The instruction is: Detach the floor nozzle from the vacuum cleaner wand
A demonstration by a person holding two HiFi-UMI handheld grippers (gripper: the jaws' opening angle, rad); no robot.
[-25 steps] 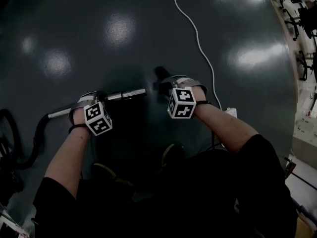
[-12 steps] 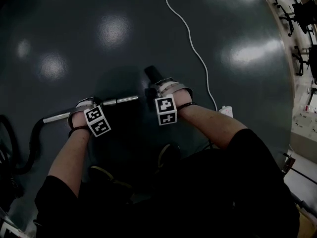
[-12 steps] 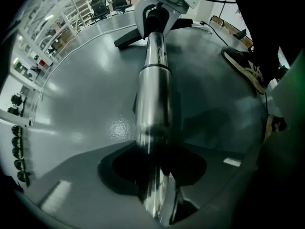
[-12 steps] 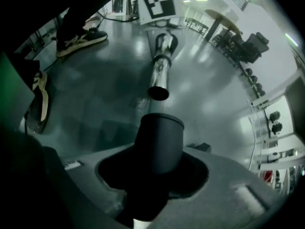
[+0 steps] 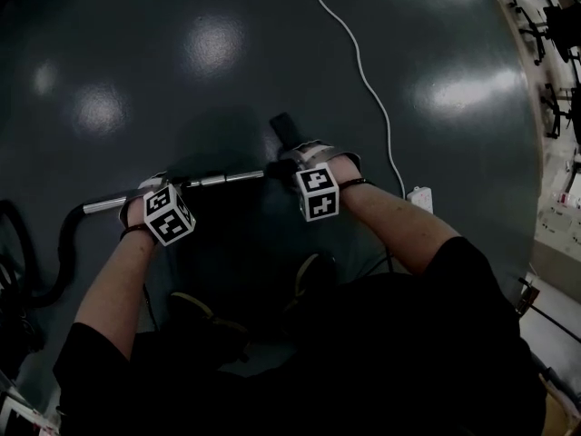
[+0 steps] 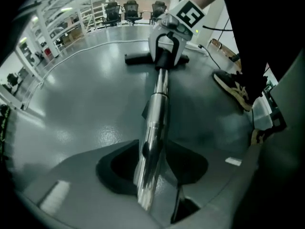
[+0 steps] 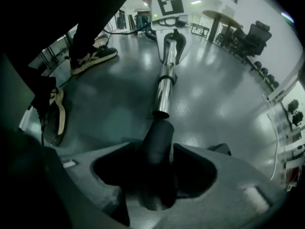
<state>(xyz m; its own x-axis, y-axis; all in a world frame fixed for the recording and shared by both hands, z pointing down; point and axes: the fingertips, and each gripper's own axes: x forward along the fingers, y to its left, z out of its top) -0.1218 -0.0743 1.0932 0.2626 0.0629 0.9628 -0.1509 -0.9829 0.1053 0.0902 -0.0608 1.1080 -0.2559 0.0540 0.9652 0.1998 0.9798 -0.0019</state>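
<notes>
Both grippers have just opened their jaws. The left gripper (image 6: 150, 175) sits loose around the shiny wand (image 6: 159, 94), which lies from 9 to 3 o'clock. The right gripper (image 7: 157, 175) sits loose around the floor nozzle (image 7: 158, 142) at the 3 o'clock end. I think both parts are being put down. It is too dark to tell if the joint is apart.
</notes>
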